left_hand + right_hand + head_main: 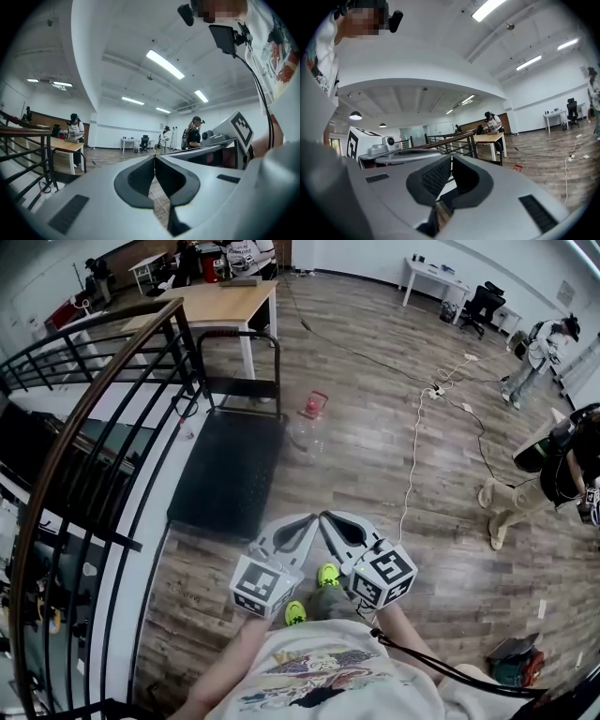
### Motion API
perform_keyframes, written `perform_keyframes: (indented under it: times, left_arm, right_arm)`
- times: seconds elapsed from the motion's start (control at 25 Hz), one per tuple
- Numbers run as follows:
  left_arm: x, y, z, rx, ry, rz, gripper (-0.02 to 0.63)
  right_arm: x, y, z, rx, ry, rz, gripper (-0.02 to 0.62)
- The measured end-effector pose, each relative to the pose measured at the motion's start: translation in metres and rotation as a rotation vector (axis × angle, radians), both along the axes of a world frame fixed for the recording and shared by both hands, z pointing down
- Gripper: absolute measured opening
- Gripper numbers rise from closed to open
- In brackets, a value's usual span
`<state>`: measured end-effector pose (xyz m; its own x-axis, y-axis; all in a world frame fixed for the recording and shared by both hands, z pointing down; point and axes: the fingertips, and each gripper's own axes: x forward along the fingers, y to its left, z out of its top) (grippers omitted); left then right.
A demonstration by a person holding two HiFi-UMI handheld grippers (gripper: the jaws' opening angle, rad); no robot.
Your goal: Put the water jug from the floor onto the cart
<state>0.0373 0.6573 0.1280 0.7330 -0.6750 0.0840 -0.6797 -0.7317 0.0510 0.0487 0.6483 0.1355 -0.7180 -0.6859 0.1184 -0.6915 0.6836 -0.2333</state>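
In the head view, the clear water jug (307, 432) with its red cap (315, 406) stands on the wooden floor just right of the black flat cart (225, 474). The cart's handle (240, 336) rises at its far end. Both grippers are held close to my body, well short of the jug, tips nearly touching each other. My left gripper (310, 518) (154, 156) is shut with nothing in it. My right gripper (326, 516) (451, 156) is shut and empty too. The red cap (517, 167) shows small in the right gripper view.
A black stair railing (94, 399) runs along the cart's left side. A wooden table (225, 301) stands beyond the cart. A white cable (412, 465) trails over the floor to the jug's right. A person (548, 479) stands at the right, with a bag (516, 662) nearby.
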Motion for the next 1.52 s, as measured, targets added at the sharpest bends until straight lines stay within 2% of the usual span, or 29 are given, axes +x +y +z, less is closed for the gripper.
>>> perform_keyframes:
  times: [0.12, 0.36, 0.64, 1.0, 1.52]
  left_arm:
    - [0.005, -0.011, 0.002, -0.011, -0.003, -0.007, 0.014]
    - [0.020, -0.052, 0.004, -0.017, -0.013, -0.022, 0.014]
    - [0.055, -0.107, 0.009, -0.032, -0.030, -0.016, 0.014]
    - [0.089, -0.180, 0.012, -0.053, -0.045, -0.040, 0.014]
    - [0.150, -0.253, 0.035, -0.066, -0.049, -0.073, 0.014]
  right_arm:
    - [0.005, -0.010, 0.003, -0.022, -0.027, -0.017, 0.025]
    - [0.019, -0.051, 0.003, -0.006, -0.001, -0.023, 0.024]
    - [0.055, -0.107, 0.008, 0.002, 0.017, -0.008, 0.025]
    - [0.088, -0.181, 0.011, -0.010, -0.004, -0.039, 0.025]
    - [0.149, -0.252, 0.035, -0.037, -0.003, -0.077, 0.025]
